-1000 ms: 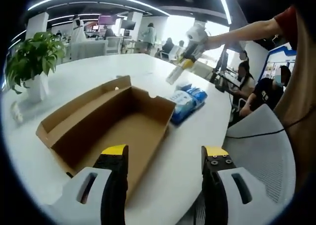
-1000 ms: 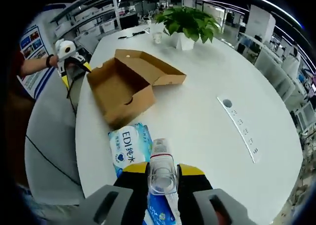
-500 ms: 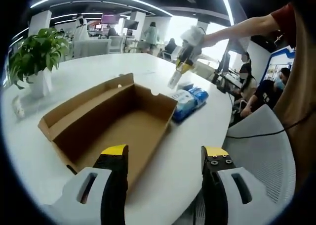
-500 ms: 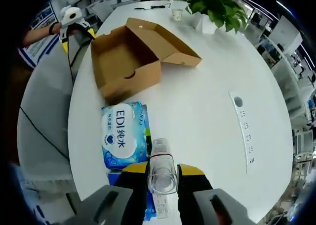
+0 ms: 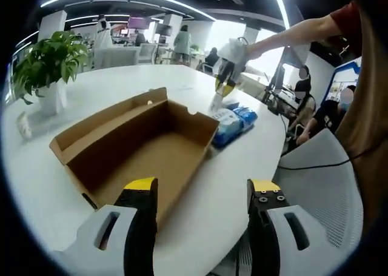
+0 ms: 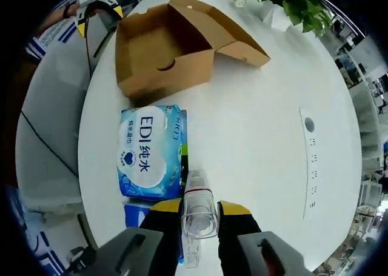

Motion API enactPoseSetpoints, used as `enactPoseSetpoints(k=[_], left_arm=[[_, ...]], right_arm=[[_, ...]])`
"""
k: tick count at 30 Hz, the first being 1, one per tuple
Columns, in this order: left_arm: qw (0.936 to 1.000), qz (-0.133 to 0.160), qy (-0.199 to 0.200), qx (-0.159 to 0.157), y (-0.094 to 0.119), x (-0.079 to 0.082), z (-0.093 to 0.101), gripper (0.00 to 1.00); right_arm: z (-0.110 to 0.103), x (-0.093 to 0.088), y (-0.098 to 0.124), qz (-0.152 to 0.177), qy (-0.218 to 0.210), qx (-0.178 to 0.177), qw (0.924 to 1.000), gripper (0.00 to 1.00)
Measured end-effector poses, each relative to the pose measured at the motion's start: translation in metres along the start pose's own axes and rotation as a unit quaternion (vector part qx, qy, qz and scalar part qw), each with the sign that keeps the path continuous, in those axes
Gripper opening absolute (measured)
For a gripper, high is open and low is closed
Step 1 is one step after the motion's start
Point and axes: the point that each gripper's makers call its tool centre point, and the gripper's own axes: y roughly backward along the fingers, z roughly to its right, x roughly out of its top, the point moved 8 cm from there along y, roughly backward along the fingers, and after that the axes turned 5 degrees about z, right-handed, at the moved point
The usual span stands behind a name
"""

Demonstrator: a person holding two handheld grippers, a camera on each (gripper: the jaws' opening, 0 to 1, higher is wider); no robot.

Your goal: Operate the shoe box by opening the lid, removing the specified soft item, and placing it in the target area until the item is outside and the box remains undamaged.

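Observation:
The brown cardboard shoe box (image 5: pixel 142 145) lies on the white table with its lid folded back, and its inside looks bare. Two blue-and-white soft tissue packs (image 5: pixel 233 119) lie on the table just past its far corner. My left gripper (image 5: pixel 203 188) hovers open near the box's near end, with nothing between its jaws. In the right gripper view, my right gripper (image 6: pixel 199 208) is shut on a clear plastic bottle (image 6: pixel 197 191) right above the tissue pack (image 6: pixel 150 151) marked EDI. The box (image 6: pixel 163 48) lies beyond the pack.
A potted plant (image 5: pixel 48 60) stands on the far left of the round table (image 6: pixel 260 106). A power socket strip (image 6: pixel 310 164) is set into the tabletop. A white mesh chair (image 5: pixel 324 185) sits at the table's edge. People sit in the background.
The right gripper has come down with the bottle toward the tissue packs, and its view now looks more steeply down on the table. The left gripper has barely moved.

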Motion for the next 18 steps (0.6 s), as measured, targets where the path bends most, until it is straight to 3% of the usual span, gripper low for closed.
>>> enactPoseSetpoints(k=[18], left_arm=[[1.0000, -0.004, 0.004, -0.002, -0.002, -0.002, -0.002, 0.59]], right_arm=[[0.001, -0.005, -0.011, -0.048, 0.022, 0.006, 0.9986, 0.18]])
